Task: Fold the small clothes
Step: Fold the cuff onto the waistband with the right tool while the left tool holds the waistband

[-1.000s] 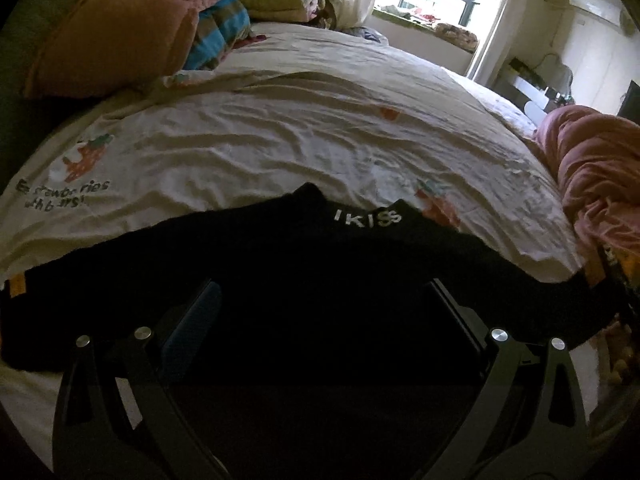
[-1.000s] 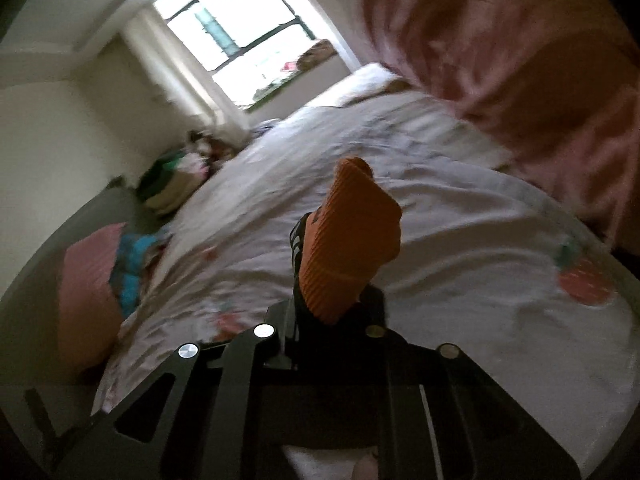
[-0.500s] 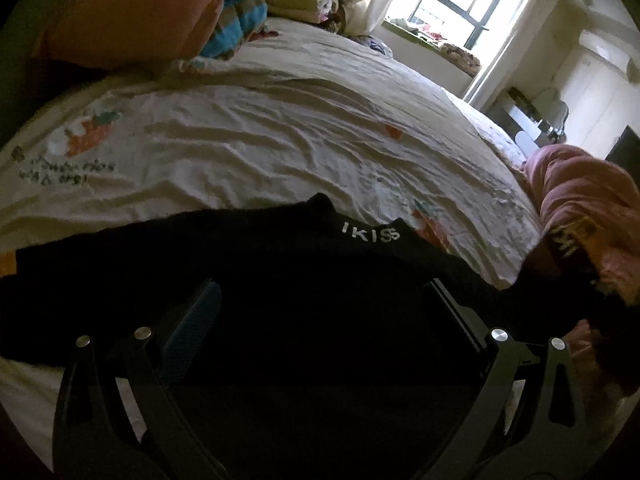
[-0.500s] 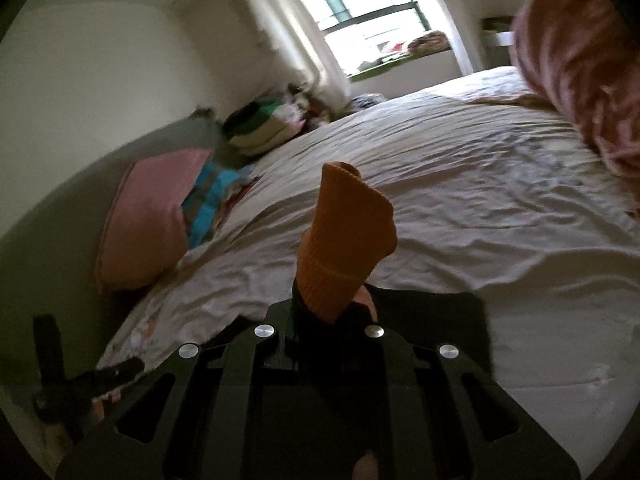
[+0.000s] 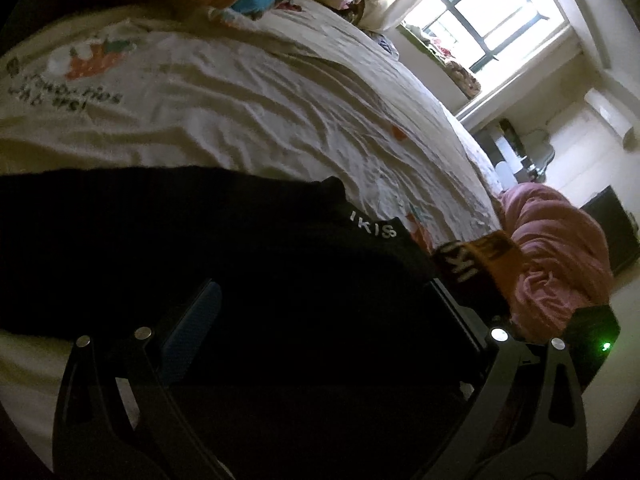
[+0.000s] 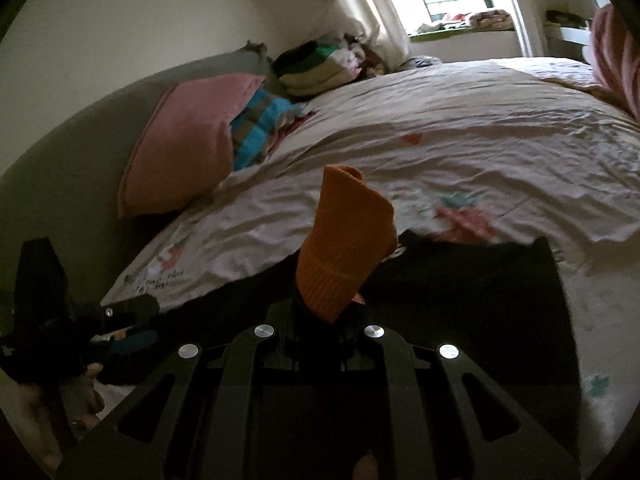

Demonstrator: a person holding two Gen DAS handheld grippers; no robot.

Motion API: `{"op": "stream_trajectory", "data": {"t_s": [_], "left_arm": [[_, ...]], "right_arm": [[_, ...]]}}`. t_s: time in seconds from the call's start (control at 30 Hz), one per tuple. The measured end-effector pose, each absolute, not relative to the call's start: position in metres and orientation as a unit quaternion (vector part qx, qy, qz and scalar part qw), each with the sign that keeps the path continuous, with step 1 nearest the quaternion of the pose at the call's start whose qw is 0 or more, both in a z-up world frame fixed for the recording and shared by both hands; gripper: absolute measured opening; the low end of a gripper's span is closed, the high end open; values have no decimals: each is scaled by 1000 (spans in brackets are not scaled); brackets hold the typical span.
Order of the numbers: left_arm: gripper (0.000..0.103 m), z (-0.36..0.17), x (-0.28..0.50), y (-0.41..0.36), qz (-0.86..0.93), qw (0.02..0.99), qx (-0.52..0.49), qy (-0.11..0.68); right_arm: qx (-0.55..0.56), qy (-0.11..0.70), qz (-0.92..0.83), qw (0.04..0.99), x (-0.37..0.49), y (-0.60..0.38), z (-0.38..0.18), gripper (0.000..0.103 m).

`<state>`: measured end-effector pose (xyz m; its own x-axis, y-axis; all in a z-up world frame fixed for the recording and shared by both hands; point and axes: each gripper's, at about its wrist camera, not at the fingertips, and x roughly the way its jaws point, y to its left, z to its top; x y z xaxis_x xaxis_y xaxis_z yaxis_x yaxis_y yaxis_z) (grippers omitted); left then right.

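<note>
Left wrist view: the left tool [image 5: 320, 312] is hovering wide open, holding nothing, over the one black sock [image 5: 200, 248] lying on the bed [image 5: 280, 100]. Its orange cuff end [image 5: 486, 256] has just swung in at right, so the fold is underway.

Right wrist view: the right tool [image 6: 320, 320] is clamped tight on that orange cuff end [image 6: 344, 248], carrying it leftward over the black sock [image 6: 480, 292]. One pink pillow [image 6: 184, 160] is sitting behind.

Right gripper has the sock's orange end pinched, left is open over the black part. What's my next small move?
Probably carry the right gripper, shut on the orange toe, toward the left gripper to finish the fold. The black sock lies stretched across the bedsheet, and the left fingers stand open over its middle.
</note>
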<state>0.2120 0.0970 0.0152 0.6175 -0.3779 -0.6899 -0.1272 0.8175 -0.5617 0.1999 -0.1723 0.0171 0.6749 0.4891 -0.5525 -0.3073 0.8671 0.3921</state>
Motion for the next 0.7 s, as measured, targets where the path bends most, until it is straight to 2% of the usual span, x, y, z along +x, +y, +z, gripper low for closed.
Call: {"op": "stream_trajectory", "data": {"t_s": [0.23, 0.27, 0.33, 0.37, 0.43, 0.5, 0.53, 0.6, 0.7], "left_arm": [[93, -4, 212, 110, -83, 833, -329, 437], [93, -7, 212, 112, -86, 829, -337, 438], [92, -13, 213, 115, -90, 823, -348, 441], [92, -15, 213, 115, -92, 821, -350, 443], [88, -20, 213, 116, -96, 817, -354, 444], [83, -24, 213, 116, -102, 813, -359, 447], [81, -27, 214, 114, -105, 811, -358, 451], [77, -31, 215, 110, -104, 809, -352, 458], [61, -42, 215, 100, -112, 799, -348, 477]], "right_arm": [[93, 365, 247, 893, 201, -129, -6, 15], [88, 368, 248, 892, 201, -126, -9, 18], [83, 375, 257, 887, 199, -118, -15, 32], [81, 382, 268, 881, 197, -115, -17, 46], [74, 389, 291, 871, 192, -111, -18, 50], [60, 392, 318, 861, 182, -108, -17, 61], [57, 397, 330, 855, 177, -108, -17, 62], [62, 398, 347, 847, 167, -112, -14, 63], [71, 402, 338, 848, 160, -128, -12, 63]]}}
